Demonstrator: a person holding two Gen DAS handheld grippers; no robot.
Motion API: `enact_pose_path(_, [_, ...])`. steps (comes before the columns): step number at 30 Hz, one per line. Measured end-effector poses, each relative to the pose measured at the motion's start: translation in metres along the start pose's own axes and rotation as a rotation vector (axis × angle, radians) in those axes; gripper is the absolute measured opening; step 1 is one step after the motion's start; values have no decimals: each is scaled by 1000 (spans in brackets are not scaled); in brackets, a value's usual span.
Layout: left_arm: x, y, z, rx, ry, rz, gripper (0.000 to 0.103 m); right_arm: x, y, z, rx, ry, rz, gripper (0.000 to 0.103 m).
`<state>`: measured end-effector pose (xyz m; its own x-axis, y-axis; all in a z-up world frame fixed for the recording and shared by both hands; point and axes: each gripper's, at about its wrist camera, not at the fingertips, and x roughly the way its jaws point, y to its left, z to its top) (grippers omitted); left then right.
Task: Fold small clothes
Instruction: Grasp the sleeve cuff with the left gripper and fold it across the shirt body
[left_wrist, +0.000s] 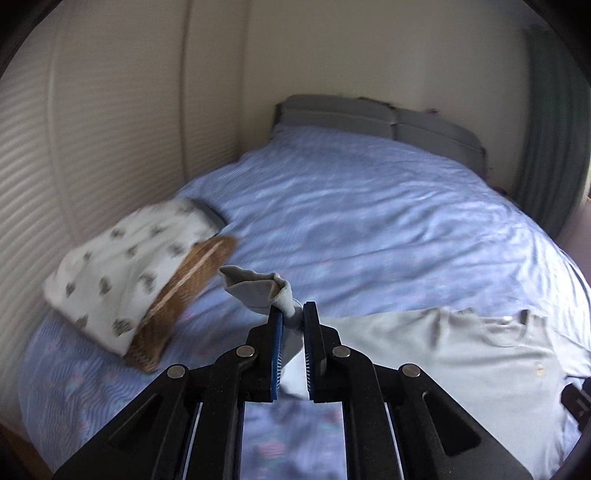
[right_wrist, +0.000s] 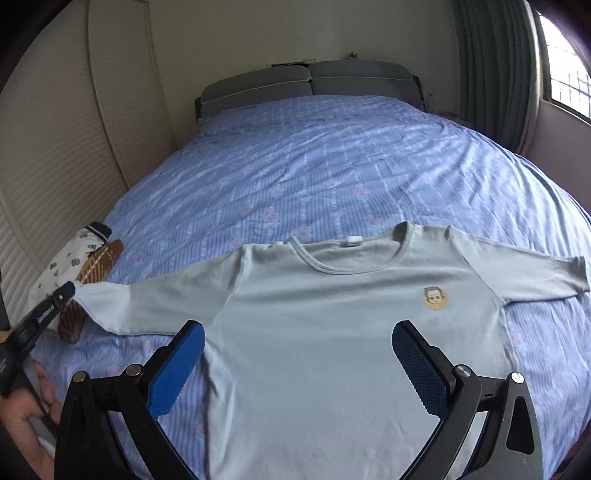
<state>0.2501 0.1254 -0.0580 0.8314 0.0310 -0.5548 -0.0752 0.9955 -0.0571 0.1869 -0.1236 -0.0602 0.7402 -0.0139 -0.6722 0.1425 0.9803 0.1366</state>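
The shirt (right_wrist: 332, 332) lies flat on the bed (right_wrist: 314, 155). The left gripper (left_wrist: 293, 314) pinches its sleeve tip tight. The right gripper (right_wrist: 298, 360) hangs wide open, empty, over the shirt. Next, I think, the sleeve goes across the shirt.

A home bedroom: bed (right_wrist: 314, 166) with blue floral cover, padded headboard (right_wrist: 306, 83), louvred wardrobe doors (right_wrist: 55, 147), curtained window (right_wrist: 565, 74).

A pale grey-green cotton long-sleeved shirt (right_wrist: 332, 350) with a yellow badge, frame centre; blue floral-striped bedspread (right_wrist: 314, 166); white garment printed grey (left_wrist: 122, 266), left.
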Motion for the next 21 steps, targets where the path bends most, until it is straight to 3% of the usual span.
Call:
enact_pose_path(7, [-12, -109, 17, 121, -55, -148, 12, -38, -68, -8, 61, -74, -55, 102])
enact_pose_path(16, [9, -240, -16, 253, 27, -294, 12, -52, -159, -24, 183, -83, -151, 102])
enact_pose_path(21, [22, -289, -41, 306, 78, -336, 12, -45, -190, -32, 240, -55, -176, 102])
